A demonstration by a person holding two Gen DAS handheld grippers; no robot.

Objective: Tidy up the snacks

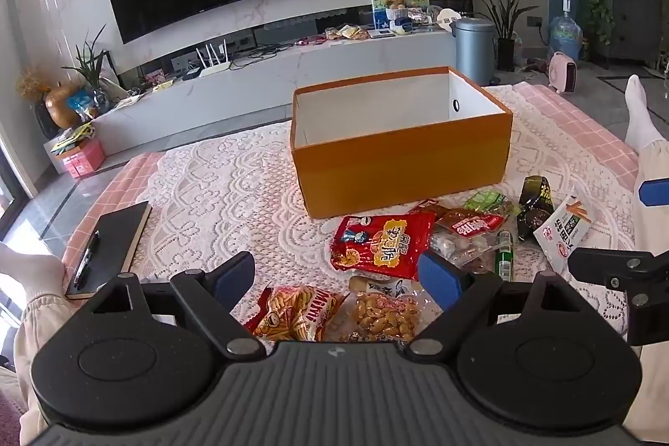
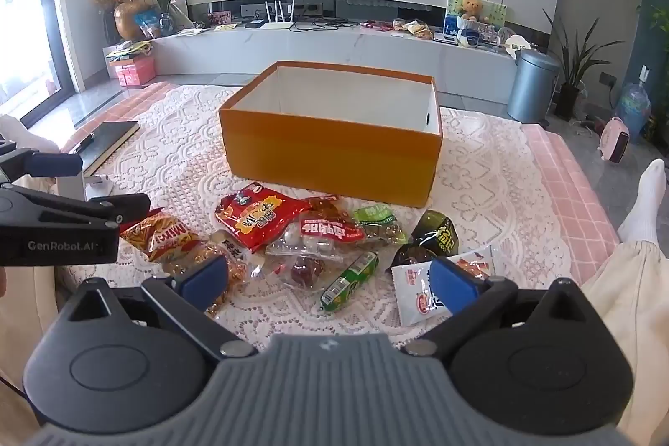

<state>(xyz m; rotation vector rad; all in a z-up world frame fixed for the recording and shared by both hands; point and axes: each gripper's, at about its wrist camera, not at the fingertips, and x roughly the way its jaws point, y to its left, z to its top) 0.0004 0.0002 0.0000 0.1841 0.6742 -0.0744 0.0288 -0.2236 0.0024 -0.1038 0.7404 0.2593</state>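
Note:
An open orange box (image 1: pixel 401 157) (image 2: pixel 330 157) with a white inside stands on the lace cloth, and no snack shows inside it. In front of it lies a loose pile of snacks. The pile holds a red bag (image 1: pixel 382 241) (image 2: pixel 259 216), a Mimi bag (image 1: pixel 297 312) (image 2: pixel 163 233), a peanut bag (image 1: pixel 384 316), a green tube (image 1: pixel 504 256) (image 2: pixel 349 281), a dark green bag (image 1: pixel 535 203) (image 2: pixel 430 237) and a white packet (image 1: pixel 562 228) (image 2: pixel 414 287). My left gripper (image 1: pixel 336 279) (image 2: pixel 92 187) hovers open above the pile's left side. My right gripper (image 2: pixel 330 283) (image 1: pixel 627 228) hovers open above its right side. Neither holds anything.
A black notebook with a pen (image 1: pixel 111 249) (image 2: pixel 108 141) lies at the left on the pink checked mat. A person's legs in white socks (image 1: pixel 637 111) (image 2: pixel 646 203) flank the cloth on both sides. Beyond the box are a TV stand and a grey bin (image 1: pixel 474 49).

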